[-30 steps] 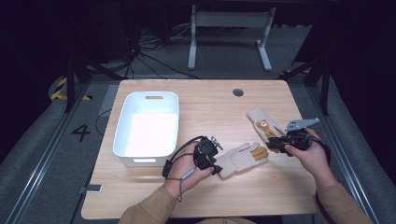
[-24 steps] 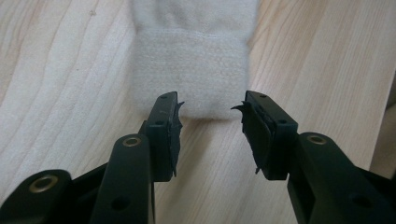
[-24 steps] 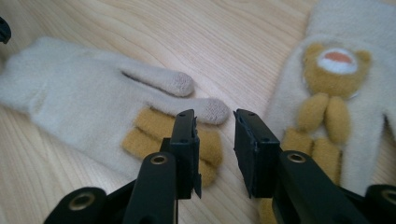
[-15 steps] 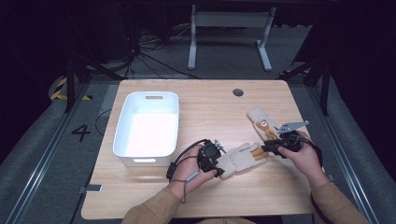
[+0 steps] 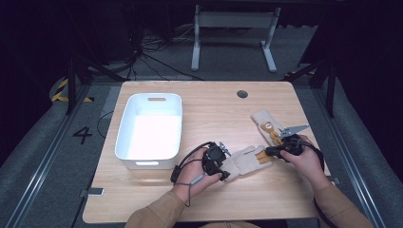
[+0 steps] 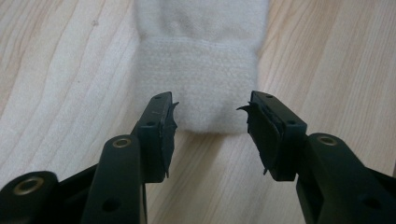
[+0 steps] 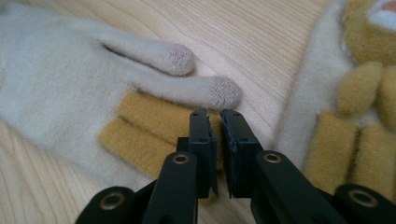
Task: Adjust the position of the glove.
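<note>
A cream glove (image 5: pixel 246 160) lies flat on the pale wooden bench (image 5: pixel 209 102), its cuff between the half-open jaws of the left claw (image 6: pixel 211 122), which have just widened. The right claw (image 7: pixel 219 122) has just closed on its mustard fingertip. Nearby sit a second glove (image 5: pixel 267 124) and a white tub (image 5: pixel 151 129); around the bench lies dark grey floor (image 5: pixel 43 156).

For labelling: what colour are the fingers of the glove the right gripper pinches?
Mustard yellow fingers, two cream; right gripper view.

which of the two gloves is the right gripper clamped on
The nearer glove, lying between the two grippers: the right gripper is shut on its mustard finger. The other glove, farther back on the table, lies untouched.
</note>
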`<state>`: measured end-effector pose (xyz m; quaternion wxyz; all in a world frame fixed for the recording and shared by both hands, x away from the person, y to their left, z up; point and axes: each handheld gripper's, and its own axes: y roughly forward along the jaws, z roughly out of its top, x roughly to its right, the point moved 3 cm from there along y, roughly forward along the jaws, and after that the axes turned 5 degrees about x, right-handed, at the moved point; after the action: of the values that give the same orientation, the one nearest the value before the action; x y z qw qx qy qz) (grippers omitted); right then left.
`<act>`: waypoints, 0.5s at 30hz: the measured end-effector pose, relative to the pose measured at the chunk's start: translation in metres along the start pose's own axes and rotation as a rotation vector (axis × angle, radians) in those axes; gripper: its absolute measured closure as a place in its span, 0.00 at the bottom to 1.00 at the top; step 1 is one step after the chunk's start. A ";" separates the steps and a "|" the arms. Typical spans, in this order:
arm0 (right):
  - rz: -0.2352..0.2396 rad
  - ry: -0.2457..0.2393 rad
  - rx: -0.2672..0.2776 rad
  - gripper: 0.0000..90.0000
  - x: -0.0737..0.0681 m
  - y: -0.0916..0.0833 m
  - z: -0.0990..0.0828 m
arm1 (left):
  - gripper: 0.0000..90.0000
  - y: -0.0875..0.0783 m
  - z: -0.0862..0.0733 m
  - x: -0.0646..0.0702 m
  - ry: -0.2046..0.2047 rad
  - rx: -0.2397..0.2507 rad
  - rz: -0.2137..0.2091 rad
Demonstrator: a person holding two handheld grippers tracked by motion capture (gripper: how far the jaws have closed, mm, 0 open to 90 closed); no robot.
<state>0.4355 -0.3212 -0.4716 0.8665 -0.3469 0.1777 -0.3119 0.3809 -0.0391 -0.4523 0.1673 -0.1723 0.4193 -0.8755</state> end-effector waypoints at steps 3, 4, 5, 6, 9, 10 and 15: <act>-0.001 -0.008 -0.005 0.95 -0.001 0.000 0.000 | 0.57 0.003 0.001 0.000 0.004 0.010 0.011; -0.001 -0.008 -0.005 0.95 -0.001 0.000 0.000 | 0.57 0.005 0.001 0.000 0.003 0.010 0.016; -0.001 -0.007 -0.004 0.95 -0.001 0.000 0.000 | 0.57 0.006 0.001 0.000 0.002 0.012 0.020; 0.001 -0.007 -0.005 0.95 -0.001 0.000 0.000 | 0.57 0.007 0.001 -0.001 0.002 0.006 0.019; 0.002 0.002 -0.002 0.95 -0.001 0.000 0.000 | 0.58 0.012 0.001 -0.002 0.004 0.004 0.021; 0.003 0.002 -0.002 0.95 0.000 0.000 0.000 | 0.58 0.013 0.001 -0.002 0.003 -0.001 0.022; 0.003 0.002 -0.001 0.95 0.000 0.000 0.000 | 0.60 0.015 0.001 -0.001 0.016 -0.007 0.037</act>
<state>0.4351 -0.3210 -0.4717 0.8665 -0.3467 0.1794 -0.3111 0.3850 -0.0482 -0.4640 0.1796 -0.1582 0.4268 -0.8721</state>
